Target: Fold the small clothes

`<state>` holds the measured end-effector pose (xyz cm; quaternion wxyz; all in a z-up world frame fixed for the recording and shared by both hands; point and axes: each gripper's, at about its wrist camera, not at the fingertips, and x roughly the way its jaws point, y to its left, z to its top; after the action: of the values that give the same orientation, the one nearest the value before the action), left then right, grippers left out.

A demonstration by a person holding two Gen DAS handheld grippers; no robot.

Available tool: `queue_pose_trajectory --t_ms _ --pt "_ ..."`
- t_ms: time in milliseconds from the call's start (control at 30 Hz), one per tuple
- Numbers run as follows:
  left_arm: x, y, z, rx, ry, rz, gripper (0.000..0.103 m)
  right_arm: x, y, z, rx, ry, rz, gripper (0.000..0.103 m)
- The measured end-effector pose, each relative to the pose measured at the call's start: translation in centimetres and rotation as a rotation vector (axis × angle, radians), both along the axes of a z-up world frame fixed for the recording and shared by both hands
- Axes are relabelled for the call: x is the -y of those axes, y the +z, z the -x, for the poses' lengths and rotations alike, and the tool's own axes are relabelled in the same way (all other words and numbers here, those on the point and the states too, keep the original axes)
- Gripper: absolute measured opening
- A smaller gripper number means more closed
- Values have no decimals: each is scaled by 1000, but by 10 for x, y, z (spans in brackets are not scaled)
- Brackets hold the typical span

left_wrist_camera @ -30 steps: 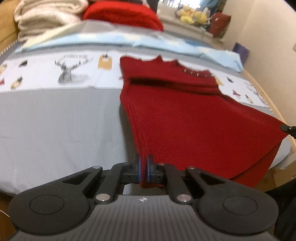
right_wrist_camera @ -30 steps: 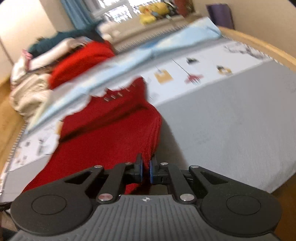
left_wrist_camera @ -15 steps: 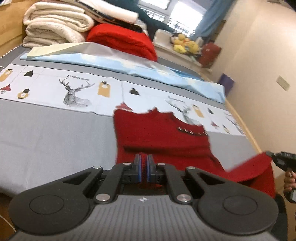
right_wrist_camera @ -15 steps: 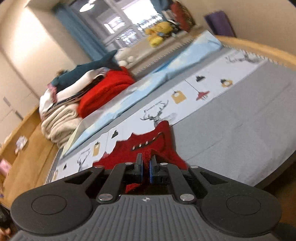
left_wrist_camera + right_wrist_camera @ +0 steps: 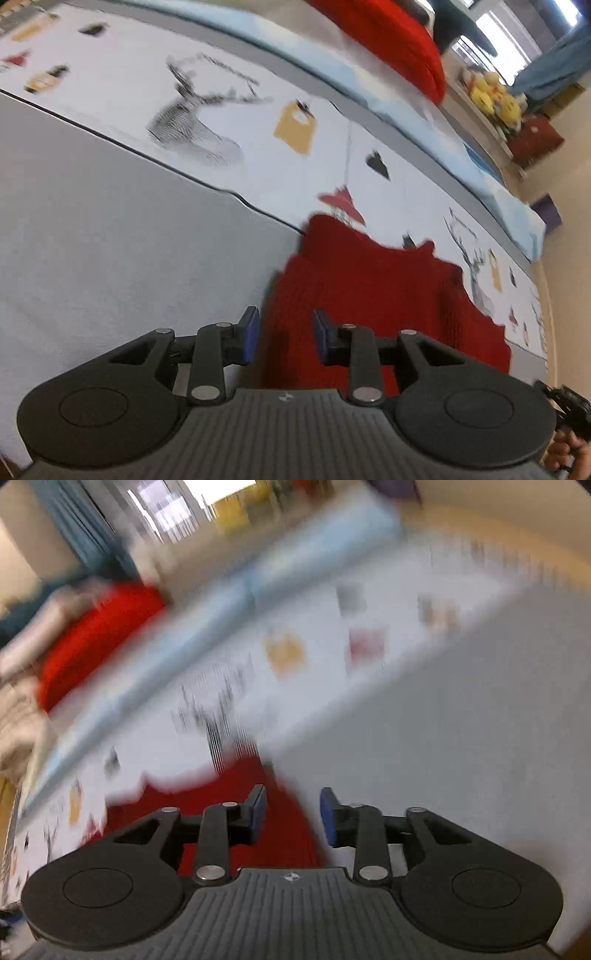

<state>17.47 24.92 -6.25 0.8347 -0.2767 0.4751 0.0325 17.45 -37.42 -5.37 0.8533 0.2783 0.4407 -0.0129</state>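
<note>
A red knitted garment (image 5: 373,295) is seen lying on the bed (image 5: 110,258), folded into a compact shape, its far edge overlapping the white printed band (image 5: 258,147) of the cover and its near part resting on the plain grey area. In the left wrist view the left gripper (image 5: 284,334) is held just over the garment's near left edge — its blue-padded fingers (image 5: 250,332) are spread apart, and nothing is pinched between them; red knit is visible through the gap. In the right wrist view, which is heavily blurred, the right gripper (image 5: 291,812) is placed over the garment's (image 5: 221,805) near right edge, with the fingers (image 5: 258,808) likewise spread and no cloth held. Whether either gripper touches the fabric cannot be told.

A deer drawing (image 5: 195,122) and small coloured motifs are printed on the white band. Beyond it, on the far side of the bed, a light blue sheet (image 5: 369,81) is laid — and a red cushion (image 5: 391,40) is set behind it. Yellow soft toys (image 5: 491,96) are seen at the far right by a window. The other gripper and a hand (image 5: 569,450) appear at the near right corner of the left wrist view.
</note>
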Motion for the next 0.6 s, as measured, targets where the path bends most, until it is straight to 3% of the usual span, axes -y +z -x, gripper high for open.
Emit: queue_pose_trajectory --t_ms 100,200,433,467,500,567,600 --pt "1 -19 -13 -56 -44 16 43 -6 -22 -12 -74 30 22 48" --pt "2 -41 -21 -132 -63 20 43 -8 -41 -18 -150 55 22 48" --pt "-1 -56 -18 -142 -58 59 41 -12 -61 -17 -201 88 -13 48" --pt "1 -55 -17 -137 -66 56 38 -12 -60 -16 -197 94 -18 42" --pt "4 -54 -16 -129 -80 59 29 -12 -58 -16 -185 96 -30 27" --pt "11 -47 -13 -106 -114 34 16 -15 -54 -15 -163 112 -42 13" --pt "14 -43 -12 -94 -132 4 11 -16 -52 -15 -152 122 -29 12"
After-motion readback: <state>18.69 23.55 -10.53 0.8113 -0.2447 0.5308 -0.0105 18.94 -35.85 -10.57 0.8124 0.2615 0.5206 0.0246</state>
